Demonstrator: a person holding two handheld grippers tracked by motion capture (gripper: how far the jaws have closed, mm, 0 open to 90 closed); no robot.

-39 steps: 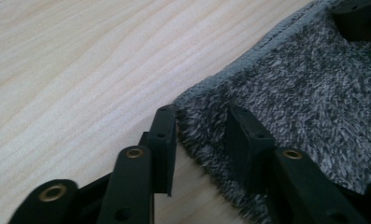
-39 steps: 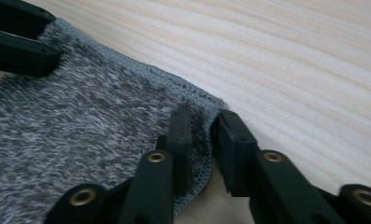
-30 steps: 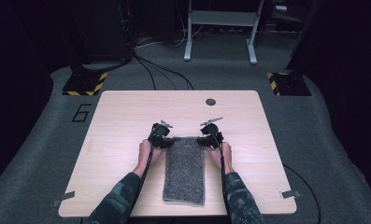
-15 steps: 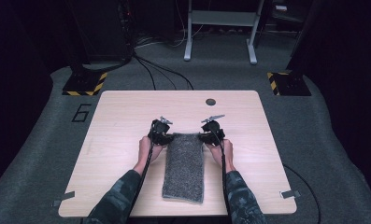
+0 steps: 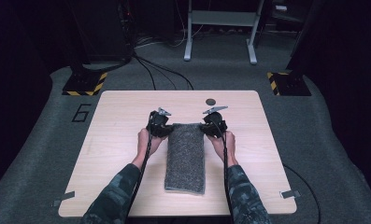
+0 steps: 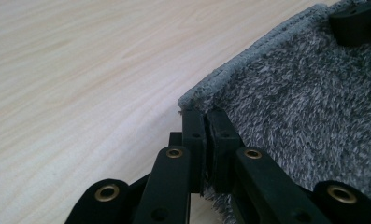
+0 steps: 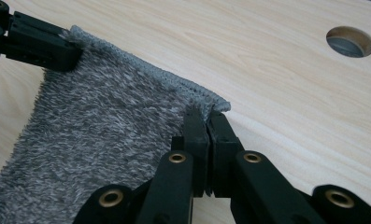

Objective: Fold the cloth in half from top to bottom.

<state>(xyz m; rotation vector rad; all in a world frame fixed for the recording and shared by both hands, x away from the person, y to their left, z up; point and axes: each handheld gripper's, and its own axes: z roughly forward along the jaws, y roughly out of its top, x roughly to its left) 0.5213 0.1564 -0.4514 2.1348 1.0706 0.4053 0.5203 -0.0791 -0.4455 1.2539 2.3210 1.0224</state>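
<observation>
While the grey towel (image 5: 185, 156) lies as a long folded strip on the wooden table (image 5: 117, 116), running from the near edge up toward the middle, each of its two far corners is caught in a gripper. On the left, the left gripper (image 5: 159, 126) has its jaws pressed together on the far-left corner; in the left gripper view the black jaws (image 6: 205, 140) meet on the towel's stitched hem, with pile (image 6: 304, 107) spreading to the right and bare wood (image 6: 80, 84) to the left. On the right, the right gripper (image 5: 214, 125) pinches the far-right corner in the same way; in the right gripper view its jaws (image 7: 205, 140) close on the hemmed edge (image 7: 174, 79), and the other gripper's jaw (image 7: 38, 44) clamps the opposite corner at the upper left.

A round cable hole (image 5: 211, 101) sits in the table just beyond the right gripper, seen also in the right gripper view (image 7: 350, 42). The person's hands (image 5: 146, 142) hold the grippers from the near side, in camouflage-patterned sleeves (image 5: 115, 196).

On the grey floor to the left of the table, a dark figure "6" (image 5: 82, 112) is marked. Black-and-yellow hazard striping (image 5: 86, 84) edges the bases at far left and far right (image 5: 288, 83). No brand name is readable anywhere.
</observation>
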